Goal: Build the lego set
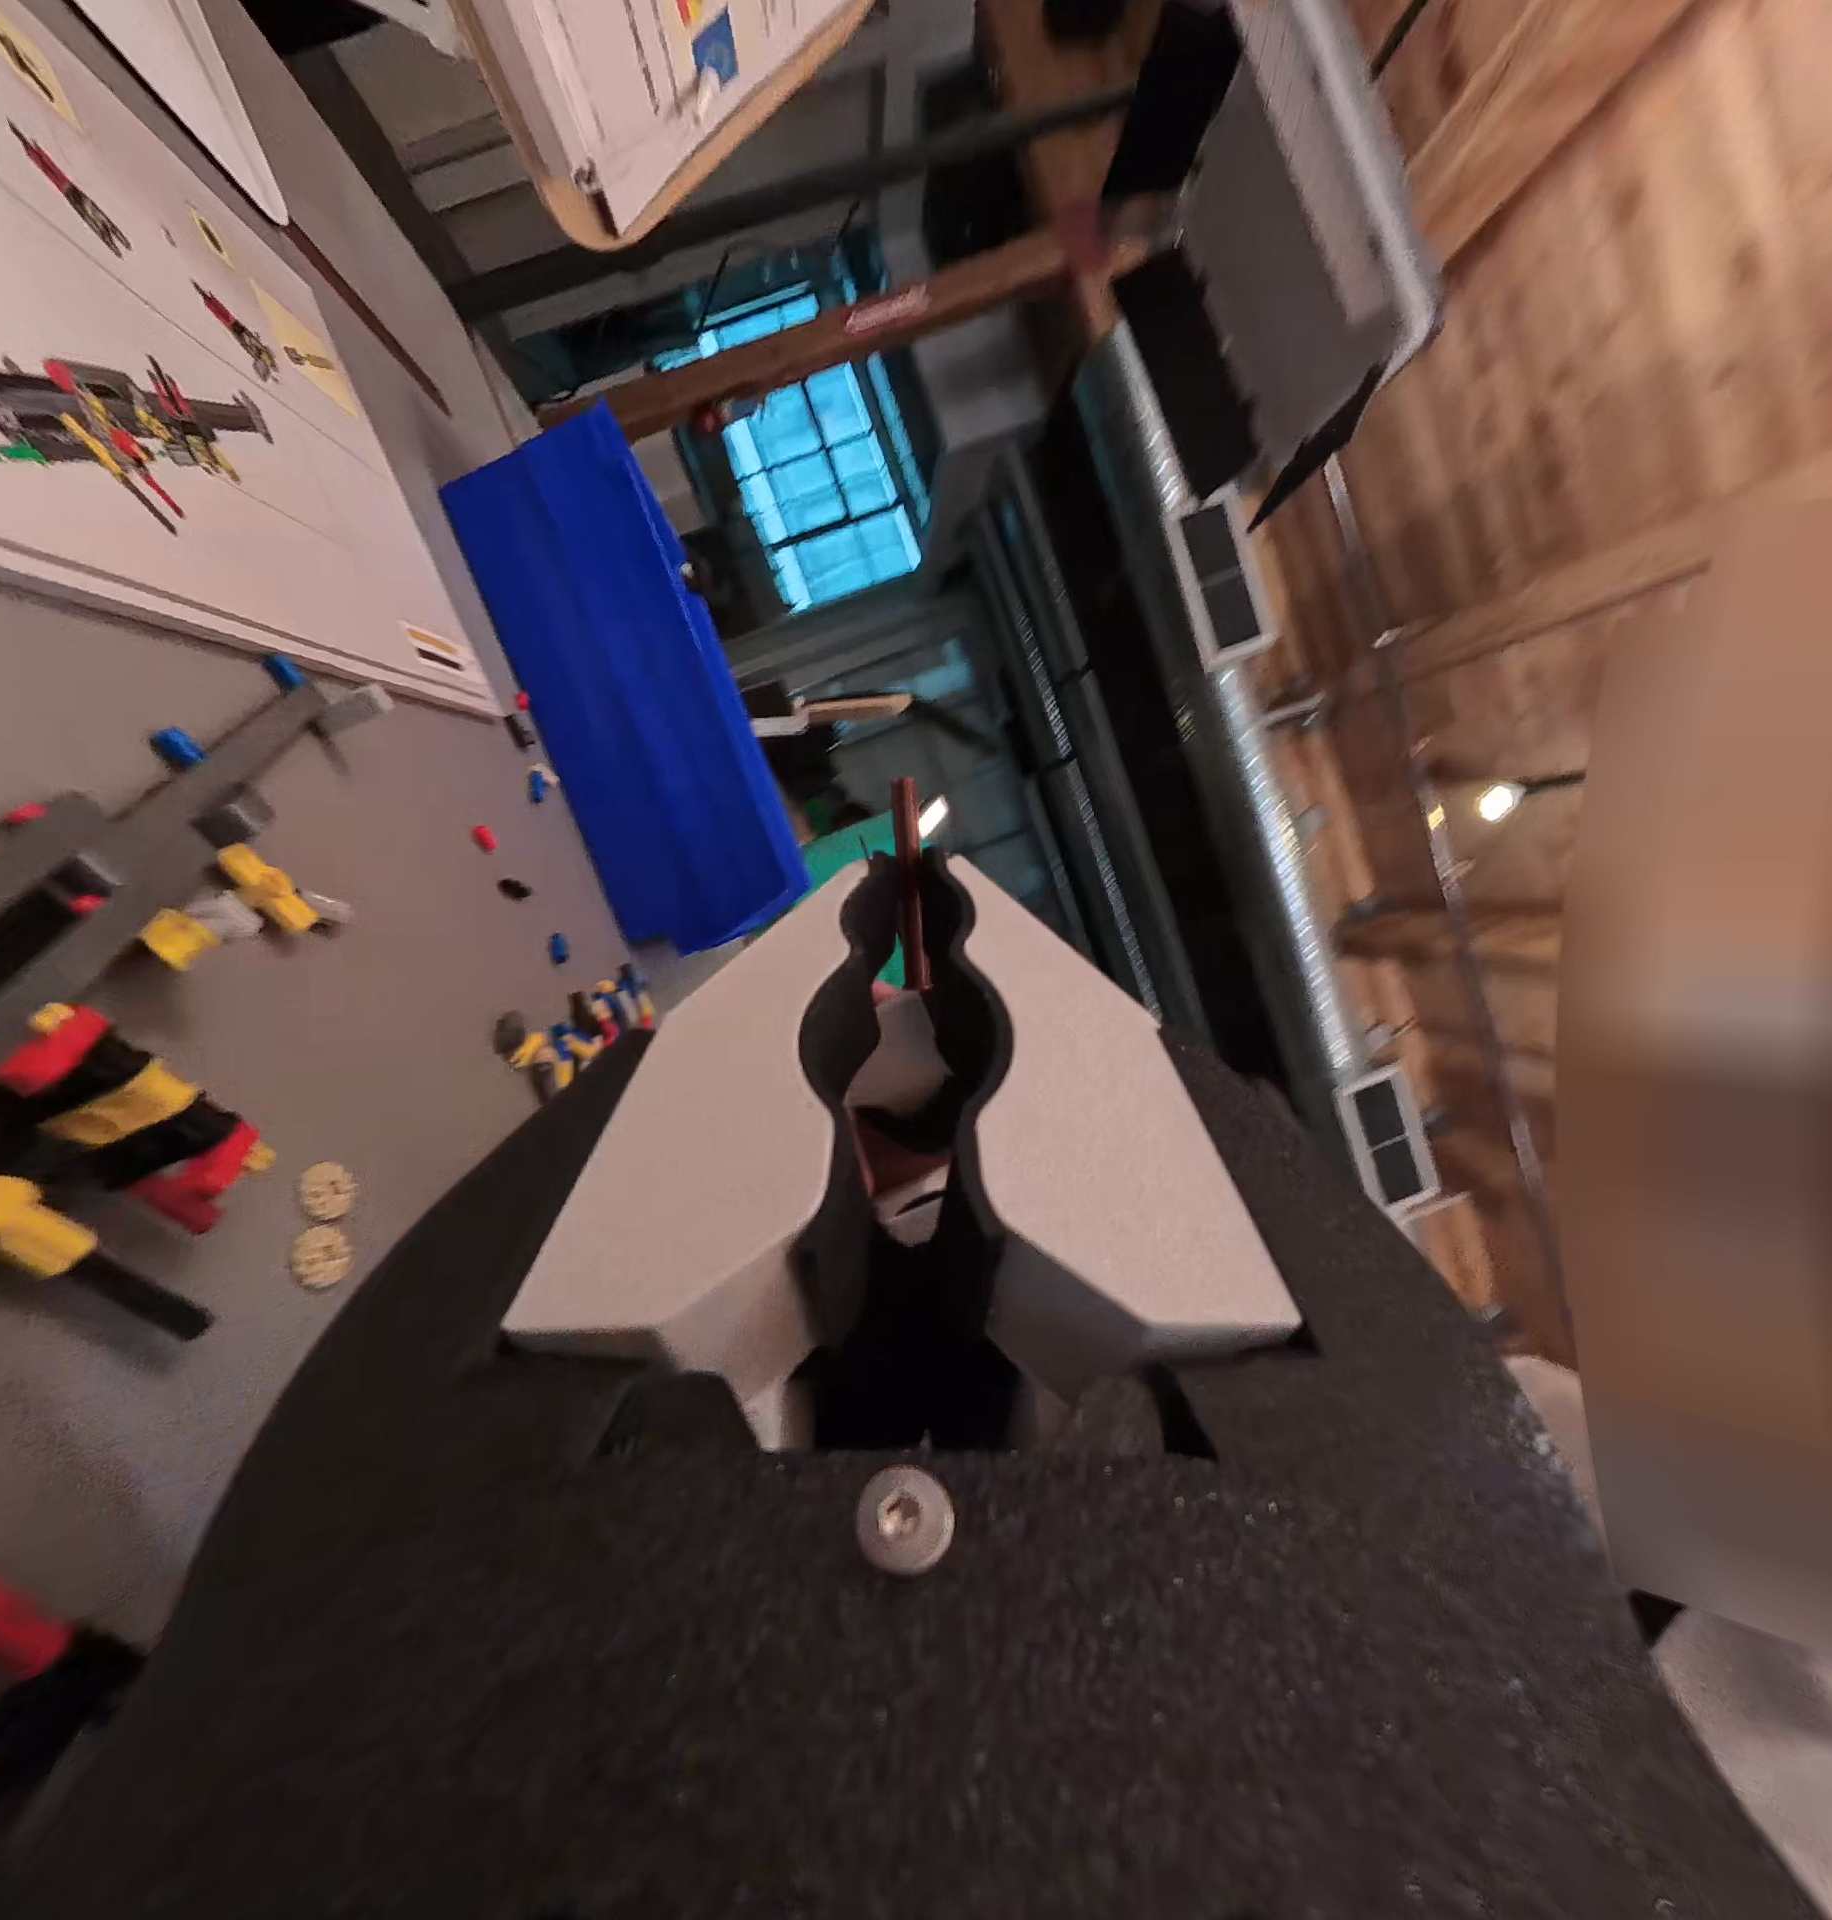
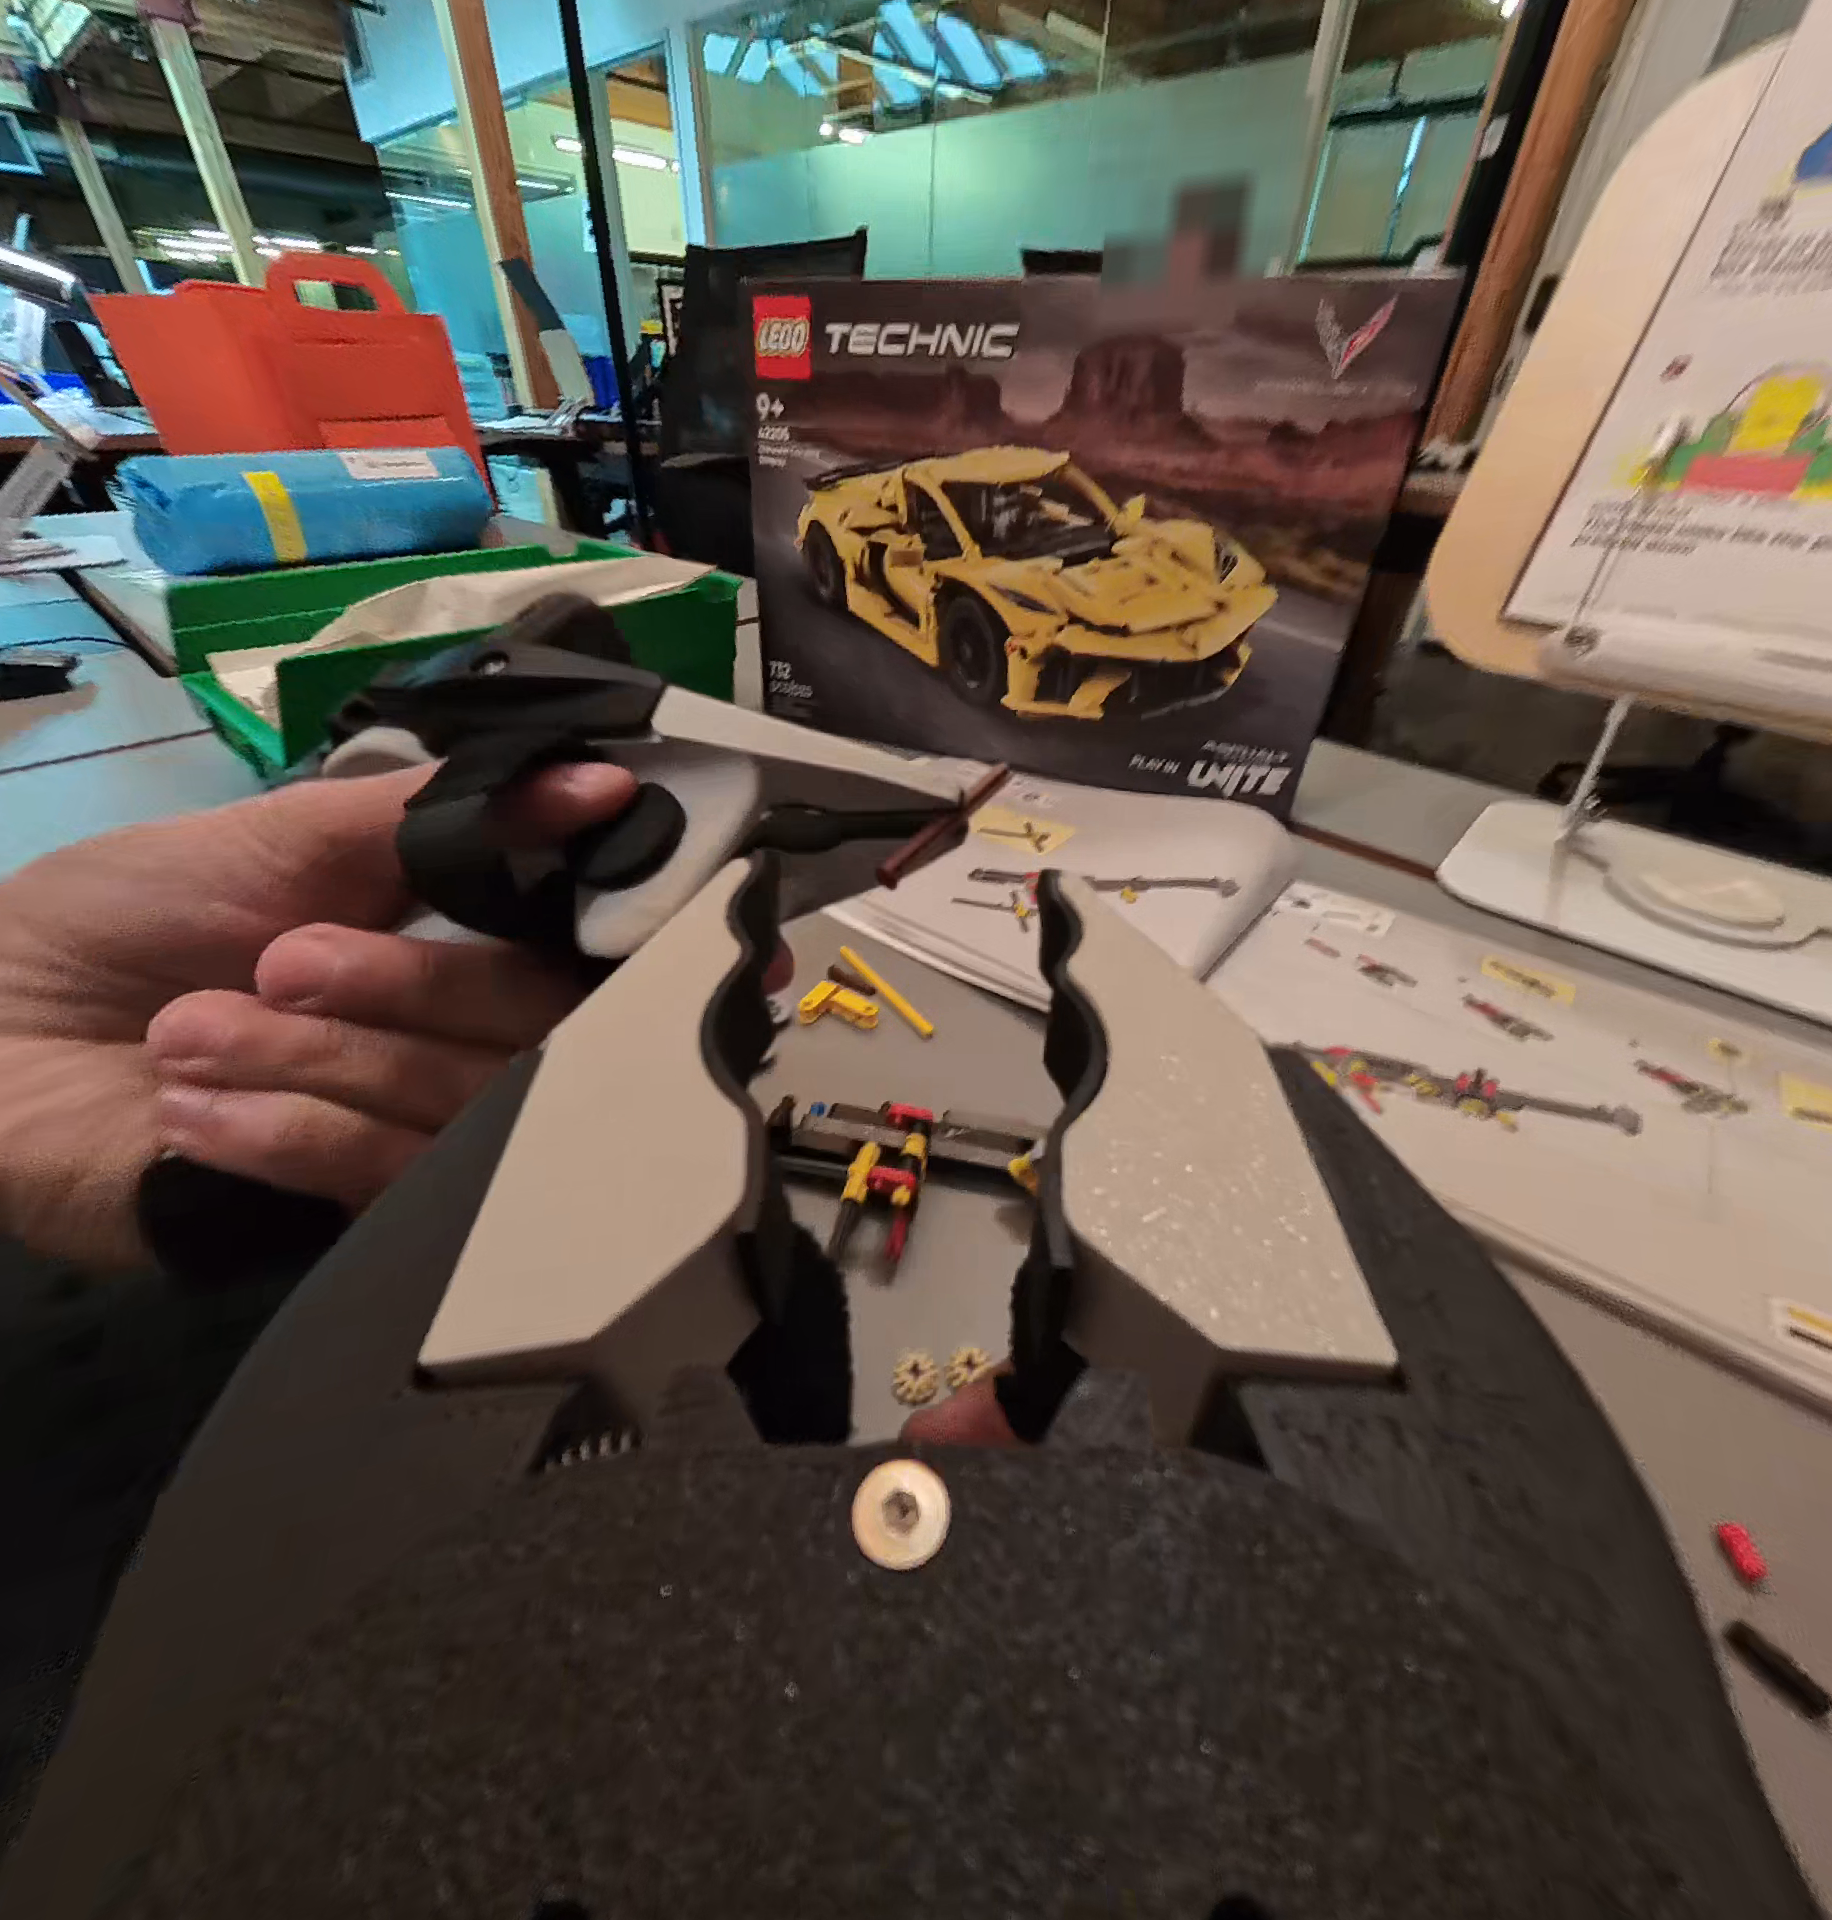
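My left gripper point(image 1: 907, 894) is shut on a thin brown axle point(image 1: 906, 821), which sticks out past the fingertips, held in the air. In the right wrist view a hand holds that left gripper point(image 2: 948, 808) with the brown axle point(image 2: 922, 840) just above and in front of my right gripper point(image 2: 901, 894), which is open and empty. Below, on the grey table, lies a grey beam assembly with red and yellow parts point(image 2: 891, 1143); it also shows in the left wrist view point(image 1: 164, 800). A yellow connector and yellow axle point(image 2: 860, 1003) lie beyond it.
Two tan gears point(image 2: 933, 1371) lie near my right gripper. An open instruction booklet point(image 2: 1514, 1039) lies to the right, the set's box point(image 2: 1078, 520) stands behind, and a green bin point(image 2: 455, 634) is at back left. A blue bin point(image 1: 621, 707), loose small parts point(image 1: 579, 1023) and a striped sub-assembly point(image 1: 112, 1122) show in the left wrist view. Both grippers' tips are close together, under 4 cm apart.
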A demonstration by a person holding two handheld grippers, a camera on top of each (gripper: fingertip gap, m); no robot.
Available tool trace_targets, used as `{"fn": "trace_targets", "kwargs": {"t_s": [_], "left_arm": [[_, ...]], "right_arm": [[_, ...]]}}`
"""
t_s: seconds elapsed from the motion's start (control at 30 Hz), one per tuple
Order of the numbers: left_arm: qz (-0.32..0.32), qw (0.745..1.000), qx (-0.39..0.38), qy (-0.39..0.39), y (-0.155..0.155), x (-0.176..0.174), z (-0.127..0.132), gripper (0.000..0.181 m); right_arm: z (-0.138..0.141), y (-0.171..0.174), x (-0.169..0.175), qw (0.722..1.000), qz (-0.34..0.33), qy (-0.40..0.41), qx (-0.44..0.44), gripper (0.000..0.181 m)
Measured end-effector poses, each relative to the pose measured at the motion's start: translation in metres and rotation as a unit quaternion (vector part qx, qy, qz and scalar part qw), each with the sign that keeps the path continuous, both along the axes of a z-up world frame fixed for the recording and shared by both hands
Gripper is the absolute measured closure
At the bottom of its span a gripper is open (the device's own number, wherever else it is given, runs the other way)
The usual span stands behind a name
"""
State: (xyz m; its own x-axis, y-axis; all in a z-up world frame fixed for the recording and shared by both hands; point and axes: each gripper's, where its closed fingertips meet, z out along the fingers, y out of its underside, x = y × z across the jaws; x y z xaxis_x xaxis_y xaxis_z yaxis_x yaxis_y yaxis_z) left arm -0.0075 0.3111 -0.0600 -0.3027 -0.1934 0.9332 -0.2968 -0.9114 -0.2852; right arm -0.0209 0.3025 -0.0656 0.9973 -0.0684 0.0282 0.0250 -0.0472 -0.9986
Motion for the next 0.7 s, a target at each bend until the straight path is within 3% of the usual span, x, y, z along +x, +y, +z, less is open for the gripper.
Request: {"fn": "trace_targets", "kwargs": {"t_s": [0.23,0.7], "left_arm": [[0.036,0.997,-0.067,-0.004,0.001,0.007,0.001,0.179],[0.03,0.997,-0.076,0.009,-0.001,0.005,-0.004,0.178]], "right_arm": [[0.0,0.01,0.013,0.998,-0.052,-0.045,-0.005,0.159],[-0.002,0.012,0.015,0.992,-0.068,-0.11,-0.005,0.177]]}}
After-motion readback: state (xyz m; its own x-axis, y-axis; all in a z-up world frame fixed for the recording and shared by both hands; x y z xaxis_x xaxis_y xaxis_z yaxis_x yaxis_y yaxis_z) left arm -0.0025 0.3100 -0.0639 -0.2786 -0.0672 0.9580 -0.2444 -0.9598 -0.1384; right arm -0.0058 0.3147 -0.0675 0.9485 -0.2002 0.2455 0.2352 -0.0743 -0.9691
